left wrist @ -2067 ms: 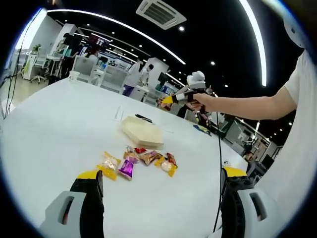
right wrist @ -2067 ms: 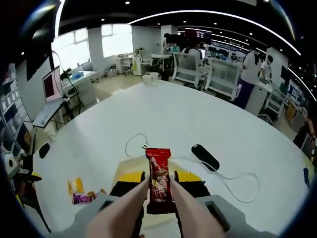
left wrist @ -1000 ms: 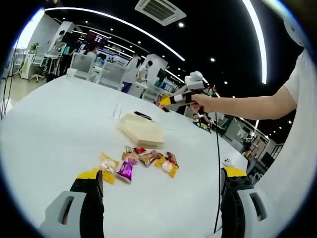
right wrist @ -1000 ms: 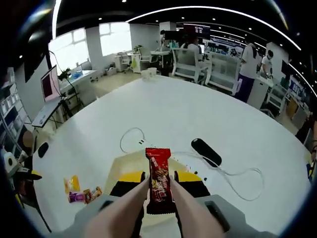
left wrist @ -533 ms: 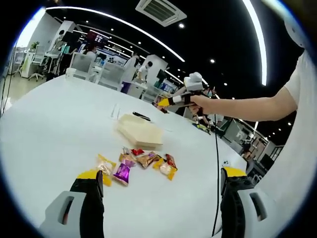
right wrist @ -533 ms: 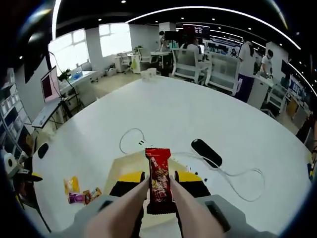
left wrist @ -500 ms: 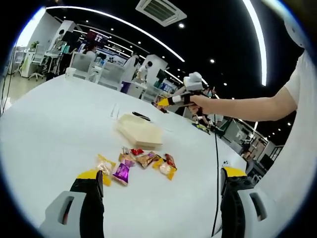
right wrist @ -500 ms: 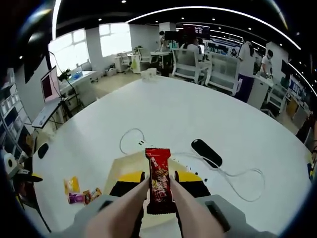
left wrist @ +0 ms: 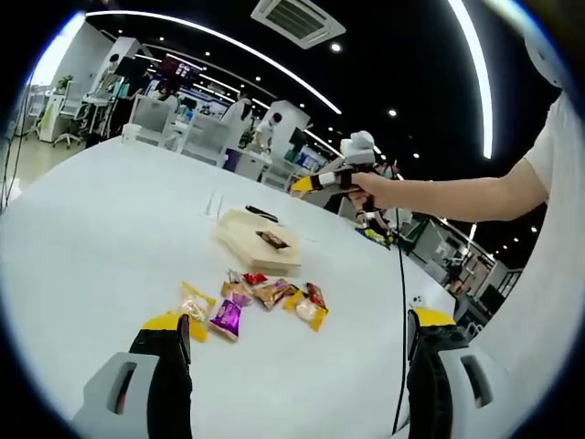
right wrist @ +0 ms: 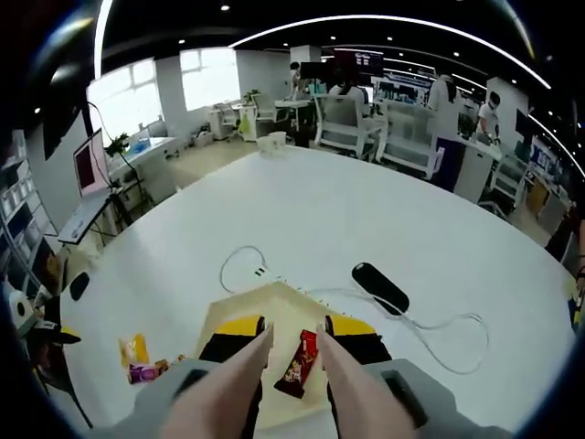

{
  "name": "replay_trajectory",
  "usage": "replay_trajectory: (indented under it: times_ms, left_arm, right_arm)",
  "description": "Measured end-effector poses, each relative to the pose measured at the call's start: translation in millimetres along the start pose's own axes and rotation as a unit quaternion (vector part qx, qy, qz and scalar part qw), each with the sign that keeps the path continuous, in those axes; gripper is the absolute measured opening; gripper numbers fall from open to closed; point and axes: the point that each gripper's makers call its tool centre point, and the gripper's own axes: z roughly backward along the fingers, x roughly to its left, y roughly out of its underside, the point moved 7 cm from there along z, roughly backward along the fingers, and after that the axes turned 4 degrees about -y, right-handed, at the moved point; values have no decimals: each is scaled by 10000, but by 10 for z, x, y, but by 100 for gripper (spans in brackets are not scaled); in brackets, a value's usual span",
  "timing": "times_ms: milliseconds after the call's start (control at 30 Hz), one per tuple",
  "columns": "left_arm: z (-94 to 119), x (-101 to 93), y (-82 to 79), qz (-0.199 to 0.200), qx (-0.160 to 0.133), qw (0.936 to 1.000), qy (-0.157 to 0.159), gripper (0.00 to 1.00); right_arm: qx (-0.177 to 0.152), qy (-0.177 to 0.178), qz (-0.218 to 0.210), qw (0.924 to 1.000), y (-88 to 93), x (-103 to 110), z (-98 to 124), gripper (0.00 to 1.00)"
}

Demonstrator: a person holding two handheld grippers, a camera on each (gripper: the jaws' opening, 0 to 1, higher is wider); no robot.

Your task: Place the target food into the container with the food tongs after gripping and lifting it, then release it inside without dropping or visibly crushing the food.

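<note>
You are holding the right hand-held gripper [right wrist: 294,337] over the tray [right wrist: 271,305] with its tongs parted and gripping nothing, so the red snack bar [right wrist: 297,363] is lying inside, while your left hand-held gripper [left wrist: 297,352] is hanging wide open above the bench [left wrist: 110,210].

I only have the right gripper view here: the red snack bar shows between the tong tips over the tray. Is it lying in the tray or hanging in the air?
Observer: In the left gripper view the snack bar lies flat inside the tray; the right gripper is up in the air, apart from it.
Operator: What is the other gripper doing?
Observer: The left gripper hovers low over the table, jaws wide apart, holding nothing.
Operator: Any snacks outside the tray?
Observer: A cluster of wrapped sweets lies on the table beside the tray, on the side nearer the left gripper.
</note>
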Motion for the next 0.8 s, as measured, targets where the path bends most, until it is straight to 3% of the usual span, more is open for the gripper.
replay_trajectory:
  times_ms: [800]
  left_arm:
    - [41, -67, 17, -71, -56, 10000, 2, 99]
  right_arm:
    - [-93, 71, -16, 9999, -7, 15, 126, 26]
